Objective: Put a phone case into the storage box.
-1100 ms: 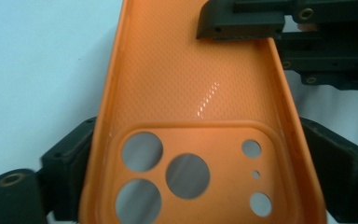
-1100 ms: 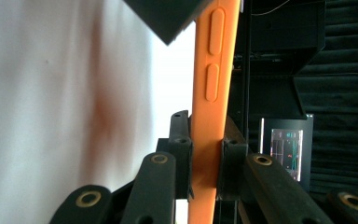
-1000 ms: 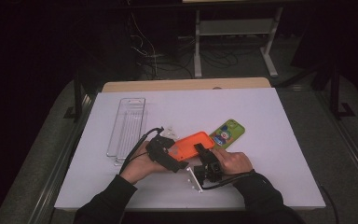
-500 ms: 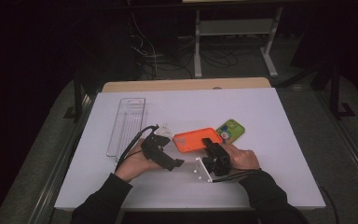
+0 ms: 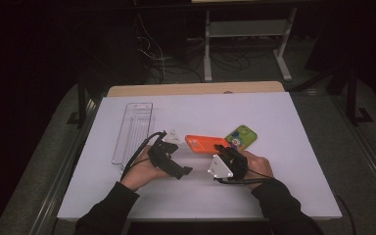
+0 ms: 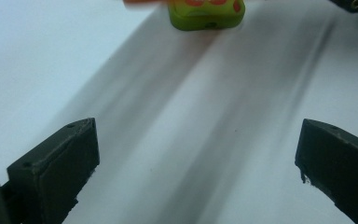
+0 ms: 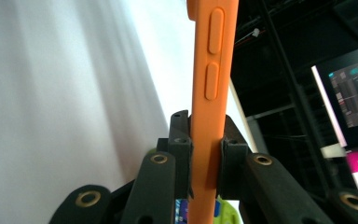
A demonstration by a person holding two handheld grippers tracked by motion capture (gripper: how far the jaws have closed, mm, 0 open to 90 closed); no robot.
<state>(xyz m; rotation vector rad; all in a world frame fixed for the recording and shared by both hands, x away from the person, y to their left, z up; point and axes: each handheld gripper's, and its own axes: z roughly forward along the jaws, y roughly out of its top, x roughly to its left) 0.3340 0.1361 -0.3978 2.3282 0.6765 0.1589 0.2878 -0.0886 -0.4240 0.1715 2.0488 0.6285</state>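
An orange phone case is held by its near right end in my right gripper, a little above the white table. In the right gripper view the jaws pinch the orange case edge-on, with its two side buttons showing. A green phone case lies flat just right of it, and is seen ahead in the left gripper view. My left gripper rests left of the orange case and apart from it. Its jaws have just been opening and stand wide with nothing between them.
A clear plastic tray lies at the left on the white table top. A wooden edge runs along the far side. Beyond it are dark floor, cables and a metal stand.
My left gripper has let go of the orange case and opened wide. My right gripper has carried the case a little to the right and upward.
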